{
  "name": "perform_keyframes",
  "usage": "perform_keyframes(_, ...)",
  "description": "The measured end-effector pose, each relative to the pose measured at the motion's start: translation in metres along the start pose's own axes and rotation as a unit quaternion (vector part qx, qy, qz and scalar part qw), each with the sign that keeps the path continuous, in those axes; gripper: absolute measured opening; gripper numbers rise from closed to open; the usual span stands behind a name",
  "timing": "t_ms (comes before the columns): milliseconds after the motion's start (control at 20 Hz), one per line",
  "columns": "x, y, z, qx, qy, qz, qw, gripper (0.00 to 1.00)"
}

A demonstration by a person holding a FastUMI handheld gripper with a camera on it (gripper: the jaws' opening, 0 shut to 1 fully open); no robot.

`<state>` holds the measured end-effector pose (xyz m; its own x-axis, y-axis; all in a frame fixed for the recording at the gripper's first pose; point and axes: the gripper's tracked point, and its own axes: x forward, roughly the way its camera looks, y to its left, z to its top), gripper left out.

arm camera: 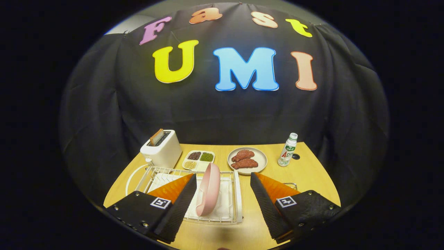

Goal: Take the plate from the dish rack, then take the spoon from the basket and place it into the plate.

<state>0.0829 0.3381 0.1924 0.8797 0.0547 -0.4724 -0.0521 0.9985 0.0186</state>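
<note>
**Pink plate on edge in the rack, between my spread fingers**

The pink plate (208,189) stands on edge in the white wire dish rack (229,215), its thin rim turned toward me. It sits between my two fingers, nearer the left one: the left finger (180,205) lies just beside the plate's rim, while the right finger (265,205) is well apart from it, over bare wood to the right of the rack. My gripper (223,180) is wide open and holds nothing; neither finger touches the plate as far as I can see. The left finger overlaps the rack's left half in my view, and the plate's lower edge rests in the rack's front part.

The rack sits on a light wooden tabletop (312,173). A thin wire piece (290,185) shows just behind my right finger; I cannot tell what it belongs to.

Beyond the rack, left to right: a white toaster (162,150) with a slice of toast (156,136) poking out of its slot, a small divided tray of beans (198,159), a round beige plate (247,160) with reddish-brown pieces of meat on it, and an upright white bottle (288,150) with a green label. A small dark spot (296,156) lies on the tabletop just beside the bottle.
</note>
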Motion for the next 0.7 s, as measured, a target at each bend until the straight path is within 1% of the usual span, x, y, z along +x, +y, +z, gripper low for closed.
perform_keyframes(250, 0.035, 0.011, -0.014, -0.016, 0.057, -0.05, 0.997, 0.95)
perform_keyframes(400, 0.052, 0.011, -0.026, -0.027, 0.085, -0.088, 0.992, 0.94)
perform_keyframes(550, 0.07, 0.008, -0.035, -0.035, 0.105, -0.122, 0.986, 0.82)
perform_keyframes(600, 0.076, 0.01, -0.039, -0.038, 0.113, -0.13, 0.984, 0.82)
perform_keyframes(700, 0.085, 0.009, -0.048, -0.042, 0.127, -0.144, 0.98, 0.77)
